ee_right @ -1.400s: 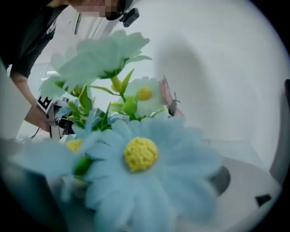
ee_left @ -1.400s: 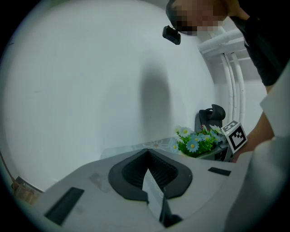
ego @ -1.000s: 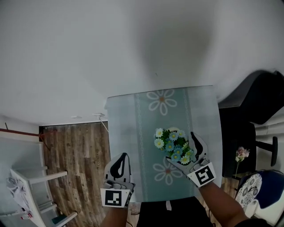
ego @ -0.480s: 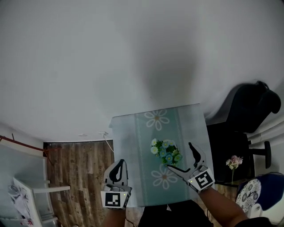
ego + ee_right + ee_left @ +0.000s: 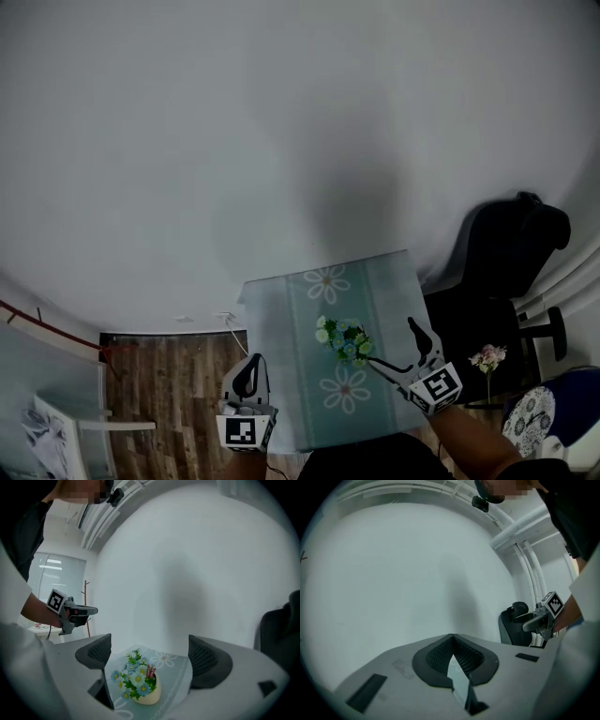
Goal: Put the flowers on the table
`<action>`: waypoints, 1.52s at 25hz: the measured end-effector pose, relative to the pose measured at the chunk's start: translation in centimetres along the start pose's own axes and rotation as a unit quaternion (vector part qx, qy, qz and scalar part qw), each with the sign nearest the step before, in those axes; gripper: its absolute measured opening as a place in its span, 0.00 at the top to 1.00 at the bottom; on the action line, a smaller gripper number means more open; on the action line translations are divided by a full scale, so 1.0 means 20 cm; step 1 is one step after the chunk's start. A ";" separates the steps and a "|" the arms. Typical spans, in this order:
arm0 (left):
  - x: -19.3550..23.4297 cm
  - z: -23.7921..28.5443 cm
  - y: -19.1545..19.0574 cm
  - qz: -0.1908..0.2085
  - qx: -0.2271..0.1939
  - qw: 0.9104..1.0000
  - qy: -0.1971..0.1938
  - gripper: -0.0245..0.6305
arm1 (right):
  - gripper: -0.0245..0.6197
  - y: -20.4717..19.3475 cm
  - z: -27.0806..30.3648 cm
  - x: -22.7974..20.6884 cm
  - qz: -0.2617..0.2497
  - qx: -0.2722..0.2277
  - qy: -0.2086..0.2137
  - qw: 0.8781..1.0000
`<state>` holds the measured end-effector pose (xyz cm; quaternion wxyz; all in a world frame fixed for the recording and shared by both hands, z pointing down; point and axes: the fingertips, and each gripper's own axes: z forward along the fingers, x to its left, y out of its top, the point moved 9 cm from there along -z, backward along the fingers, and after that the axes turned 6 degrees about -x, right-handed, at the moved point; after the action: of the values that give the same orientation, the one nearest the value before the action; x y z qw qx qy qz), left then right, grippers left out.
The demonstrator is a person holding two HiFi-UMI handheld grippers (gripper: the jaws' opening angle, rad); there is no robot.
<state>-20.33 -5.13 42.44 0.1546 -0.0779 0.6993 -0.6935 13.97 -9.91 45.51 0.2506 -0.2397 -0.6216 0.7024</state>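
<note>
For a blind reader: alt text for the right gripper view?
A cream pot of blue and white flowers stands on a pale green table between the open jaws of the right gripper, touching neither. The left gripper hangs at left before a white wall.

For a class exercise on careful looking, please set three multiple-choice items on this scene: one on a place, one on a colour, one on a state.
1. Where do the flowers in their pot stand?
A) on the wooden floor
B) on the table
C) on the black chair

2. What colour is the pot?
A) red
B) cream
C) black

3. How do the right gripper's fingers stand?
A) shut on the pot
B) shut on a stem
C) apart

Answers:
1 B, the head view shows the flowers on the tabletop.
2 B, the right gripper view shows a cream pot.
3 C, a wide gap shows between the fingers.
</note>
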 end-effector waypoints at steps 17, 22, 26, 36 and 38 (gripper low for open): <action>-0.03 -0.09 0.14 0.005 -0.024 1.000 0.009 0.96 | 0.93 0.21 -0.11 -0.07 -0.036 -0.053 -0.055 0.996; 0.00 -0.10 0.15 0.004 -0.023 1.000 0.017 0.96 | 0.93 0.22 -0.08 -0.07 -0.044 -0.058 -0.054 0.996; 0.02 -0.10 0.16 0.015 -0.026 0.999 0.016 0.96 | 0.93 0.23 -0.07 -0.07 -0.036 -0.062 -0.051 0.996; -0.03 -0.07 0.21 0.001 -0.032 0.999 0.006 0.96 | 0.93 0.24 -0.08 -0.07 -0.036 -0.060 -0.053 0.996; -0.03 -0.07 0.20 0.007 -0.034 0.999 0.003 0.96 | 0.93 0.24 -0.09 -0.07 -0.040 -0.057 -0.053 0.996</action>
<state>-19.82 -3.53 38.42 0.1540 -0.0762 0.7238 -0.6683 15.97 -9.96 40.55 0.2311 -0.1908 -0.6824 0.6668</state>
